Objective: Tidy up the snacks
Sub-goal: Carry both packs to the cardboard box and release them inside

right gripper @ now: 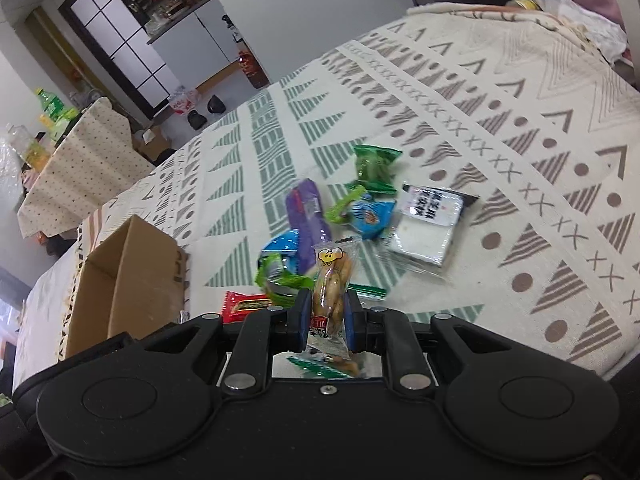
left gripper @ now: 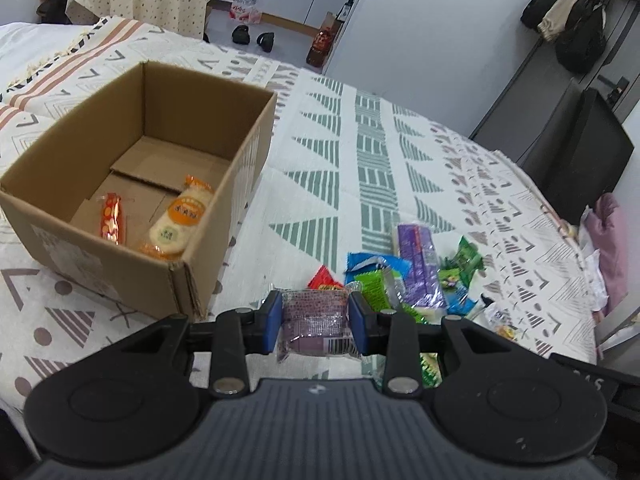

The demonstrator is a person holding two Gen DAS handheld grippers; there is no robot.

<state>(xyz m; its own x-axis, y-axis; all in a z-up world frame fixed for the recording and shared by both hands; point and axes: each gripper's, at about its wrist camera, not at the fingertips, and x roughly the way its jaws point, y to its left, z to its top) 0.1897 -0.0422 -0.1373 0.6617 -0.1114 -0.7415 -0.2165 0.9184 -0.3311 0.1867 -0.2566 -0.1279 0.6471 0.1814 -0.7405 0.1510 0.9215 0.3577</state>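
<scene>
My left gripper (left gripper: pixel 316 322) is shut on a purple snack packet (left gripper: pixel 314 320), held just right of the open cardboard box (left gripper: pixel 248 152). Inside the box lie a round cracker pack (left gripper: pixel 178 220) and a small orange packet (left gripper: pixel 111 218). My right gripper (right gripper: pixel 327 316) is shut on a clear packet of brown snacks (right gripper: pixel 330 284), above the snack pile on the bed. In the pile I see a long purple pack (right gripper: pixel 306 216), a green packet (right gripper: pixel 374 166), a blue packet (right gripper: pixel 370 218), a red packet (right gripper: pixel 246 304) and a white black-labelled pack (right gripper: pixel 428 220).
The patterned bedspread (left gripper: pixel 360 140) covers the whole bed. The box (right gripper: pixel 132 276) stands left of the pile in the right wrist view. A black chair (left gripper: pixel 580 160) and hanging coats (left gripper: pixel 572 12) are beyond the bed's far right edge. Slippers (left gripper: pixel 254 38) lie on the floor.
</scene>
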